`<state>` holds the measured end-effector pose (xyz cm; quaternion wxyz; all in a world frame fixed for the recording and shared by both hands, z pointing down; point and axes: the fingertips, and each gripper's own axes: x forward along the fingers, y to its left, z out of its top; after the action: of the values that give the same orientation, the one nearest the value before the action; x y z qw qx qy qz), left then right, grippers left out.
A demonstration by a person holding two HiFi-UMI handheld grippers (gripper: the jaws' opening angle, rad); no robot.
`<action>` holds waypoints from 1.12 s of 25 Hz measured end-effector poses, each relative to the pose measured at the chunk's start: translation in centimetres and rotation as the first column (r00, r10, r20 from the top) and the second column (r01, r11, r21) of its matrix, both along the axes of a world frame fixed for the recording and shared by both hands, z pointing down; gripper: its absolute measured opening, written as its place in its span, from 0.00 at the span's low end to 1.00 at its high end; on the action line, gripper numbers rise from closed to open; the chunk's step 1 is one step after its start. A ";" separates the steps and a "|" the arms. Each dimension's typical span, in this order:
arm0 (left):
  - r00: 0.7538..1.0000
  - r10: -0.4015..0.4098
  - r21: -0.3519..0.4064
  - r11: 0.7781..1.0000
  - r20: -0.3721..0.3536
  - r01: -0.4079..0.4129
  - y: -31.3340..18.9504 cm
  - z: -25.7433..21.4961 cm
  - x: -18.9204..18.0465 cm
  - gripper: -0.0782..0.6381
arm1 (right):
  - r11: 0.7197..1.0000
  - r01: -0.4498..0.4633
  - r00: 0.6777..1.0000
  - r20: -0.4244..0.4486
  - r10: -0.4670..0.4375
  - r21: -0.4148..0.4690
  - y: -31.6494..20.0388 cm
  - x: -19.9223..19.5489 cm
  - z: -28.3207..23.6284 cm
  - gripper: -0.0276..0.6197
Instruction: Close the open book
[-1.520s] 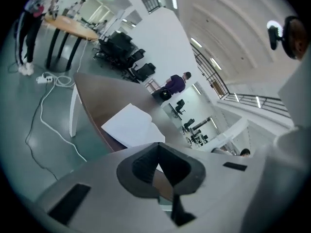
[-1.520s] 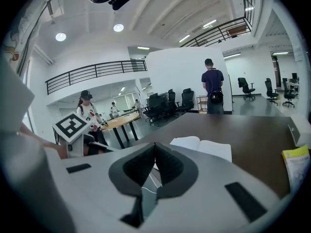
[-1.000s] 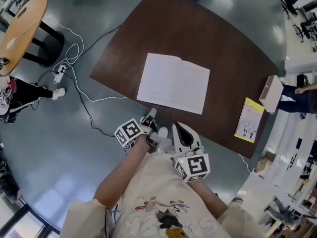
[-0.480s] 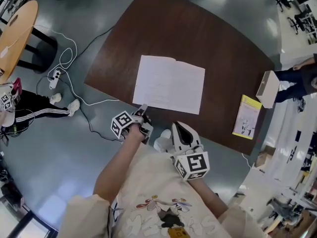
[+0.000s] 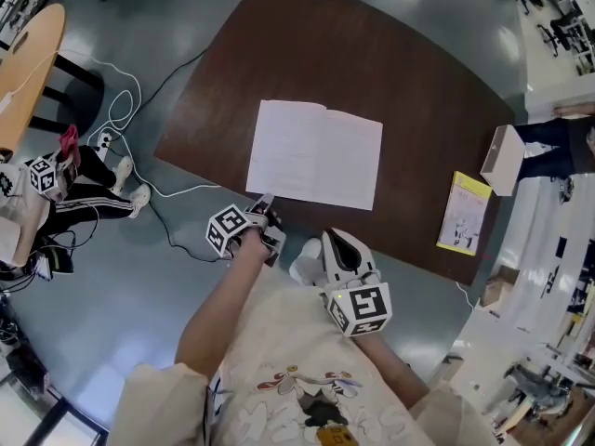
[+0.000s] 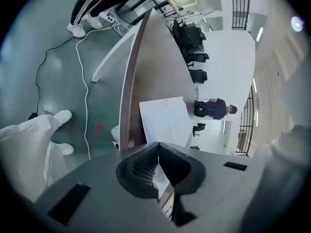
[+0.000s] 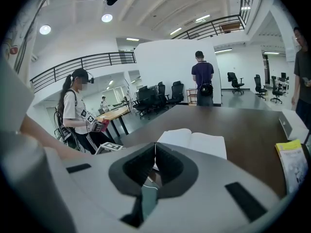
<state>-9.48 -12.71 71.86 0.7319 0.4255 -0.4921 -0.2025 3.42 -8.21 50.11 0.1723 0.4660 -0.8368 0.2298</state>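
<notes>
Dark brown wooden table (image 5: 418, 91) holds the open white book (image 5: 316, 154) near its front edge; the left gripper (image 5: 265, 203), jaws just closed on its near-left corner, could tear one thin leaf, with the right gripper (image 5: 332, 238) shut, empty, short of the table.

Brown table (image 5: 418, 72) on grey floor (image 5: 139, 277), office chairs (image 7: 160, 95) beyond

From here I count one book (image 5: 316, 154), one yellow booklet (image 5: 462, 214) and one white box (image 5: 505, 160) on one counter (image 5: 409, 72) — plus two tools: left hand-held gripper (image 5: 264, 203), right hand-held gripper (image 5: 332, 242). Two bystanders — one person (image 5: 84, 193) left, another person (image 5: 558, 137) right.
</notes>
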 end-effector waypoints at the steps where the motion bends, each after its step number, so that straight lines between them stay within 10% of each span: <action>1: 1.000 0.003 0.011 1.000 0.008 -0.003 0.0 -0.2 0.0 0.12 | 1.000 -0.001 1.000 0.000 0.001 0.001 0.1 0.0 0.0 0.05; 8: 0.992 0.080 0.159 0.983 0.100 -0.095 -0.5 -3.5 0.6 0.12 | 1.000 -0.006 1.000 0.003 0.006 0.007 0.3 -0.1 -0.4 0.05; 17: 0.940 0.224 0.314 0.900 0.259 -0.301 -1.3 -7.1 4.1 0.12 | 1.000 -0.007 1.000 0.004 0.007 0.004 0.6 0.7 0.3 0.05; 22: 0.867 0.332 0.389 0.792 0.371 -0.470 -1.6 -9.5 6.3 0.12 | 1.000 -0.019 1.000 0.002 0.019 0.002 1.0 1.0 0.0 0.05; 28: 0.715 0.477 0.419 0.588 0.512 -0.692 -1.4 -11.2 10.6 0.12 | 0.997 -0.071 0.997 0.001 0.071 -0.001 1.1 2.8 -0.1 0.05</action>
<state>1.14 -14.07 60.65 0.4903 0.7965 -0.3538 -0.0085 6.24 -7.12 50.05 0.1637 0.4954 -0.8197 0.2363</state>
